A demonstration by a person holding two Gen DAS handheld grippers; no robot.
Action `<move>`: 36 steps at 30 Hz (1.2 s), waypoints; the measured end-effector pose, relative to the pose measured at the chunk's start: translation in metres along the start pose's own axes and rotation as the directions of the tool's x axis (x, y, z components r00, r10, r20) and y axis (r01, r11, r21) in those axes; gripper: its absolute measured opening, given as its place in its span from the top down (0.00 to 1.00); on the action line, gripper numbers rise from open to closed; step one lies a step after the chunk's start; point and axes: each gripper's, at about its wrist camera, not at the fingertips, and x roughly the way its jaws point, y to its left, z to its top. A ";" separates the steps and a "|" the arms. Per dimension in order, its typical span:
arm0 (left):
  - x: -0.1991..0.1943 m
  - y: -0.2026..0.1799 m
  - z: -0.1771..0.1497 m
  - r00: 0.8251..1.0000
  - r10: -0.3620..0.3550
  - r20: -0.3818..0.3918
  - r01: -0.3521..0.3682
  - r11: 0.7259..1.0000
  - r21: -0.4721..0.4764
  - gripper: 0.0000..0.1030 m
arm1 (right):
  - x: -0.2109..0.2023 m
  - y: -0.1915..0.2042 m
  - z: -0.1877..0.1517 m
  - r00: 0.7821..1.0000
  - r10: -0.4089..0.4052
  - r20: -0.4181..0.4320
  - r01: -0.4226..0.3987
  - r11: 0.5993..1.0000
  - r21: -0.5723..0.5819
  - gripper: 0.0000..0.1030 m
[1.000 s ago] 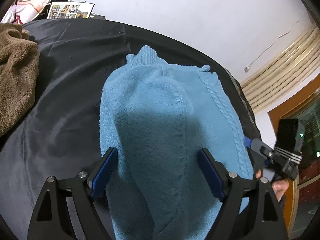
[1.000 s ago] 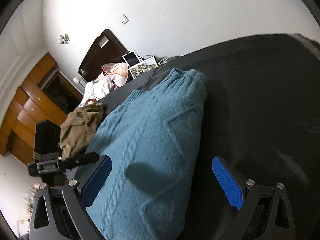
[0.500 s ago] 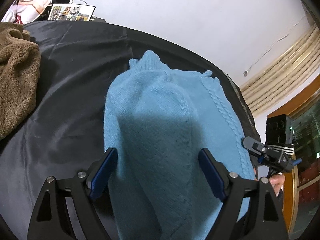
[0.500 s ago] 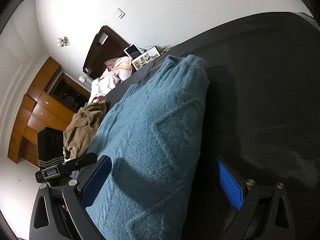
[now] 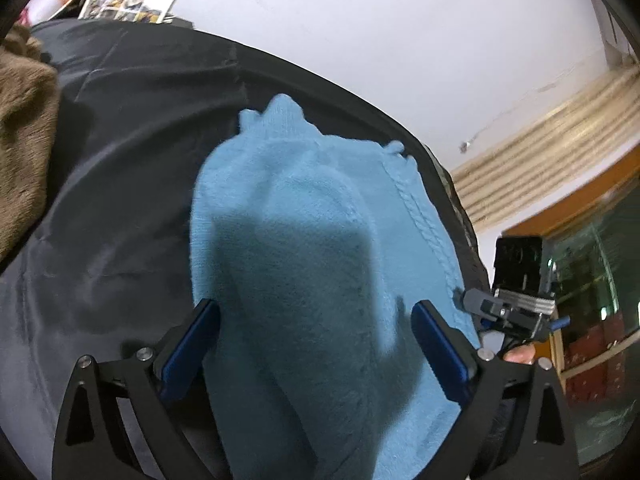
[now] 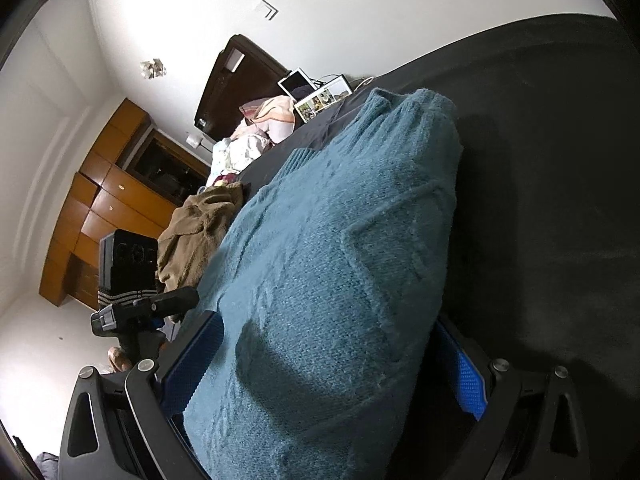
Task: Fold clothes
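Observation:
A folded blue knit sweater [image 5: 320,248] lies on a black bed cover [image 5: 120,200], collar end pointing away. My left gripper [image 5: 316,344] is open, its blue-padded fingers spread to either side of the sweater's near end. The sweater [image 6: 340,260] also fills the right wrist view. My right gripper [image 6: 336,360] is open, its fingers spread around the near edge. Whether the pads touch the knit is unclear. The other gripper shows at the right edge of the left wrist view [image 5: 512,308] and at the left of the right wrist view [image 6: 136,308].
A brown fleece garment [image 5: 24,132] is heaped on the bed to the left of the sweater, also in the right wrist view [image 6: 196,232]. A photo frame [image 5: 128,2] and pillows stand at the far end. A wooden wardrobe [image 6: 100,216] lines the wall.
Both grippers have moved closer over the sweater's near end, which now fills more of each view. Both stay open. The sweater has not shifted.

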 end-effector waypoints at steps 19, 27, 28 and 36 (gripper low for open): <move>0.024 0.001 0.005 0.981 -0.153 -0.117 0.152 0.988 -0.024 0.01 | 0.003 0.004 -0.001 1.000 -0.014 0.004 0.014 0.999 -0.046 0.00; 0.029 -0.005 0.004 0.978 -0.174 -0.113 0.176 0.984 0.011 0.01 | 0.008 0.013 -0.006 0.996 -0.086 0.026 0.088 0.990 -0.106 0.19; 0.029 -0.006 0.003 0.979 -0.171 -0.110 0.174 0.985 0.014 0.01 | 0.008 0.013 -0.006 0.996 -0.084 0.030 0.087 0.991 -0.106 0.22; 0.029 -0.007 0.000 0.984 -0.144 -0.102 0.146 0.989 0.017 0.15 | 0.002 0.023 -0.010 0.989 -0.110 0.094 0.123 0.982 -0.143 0.40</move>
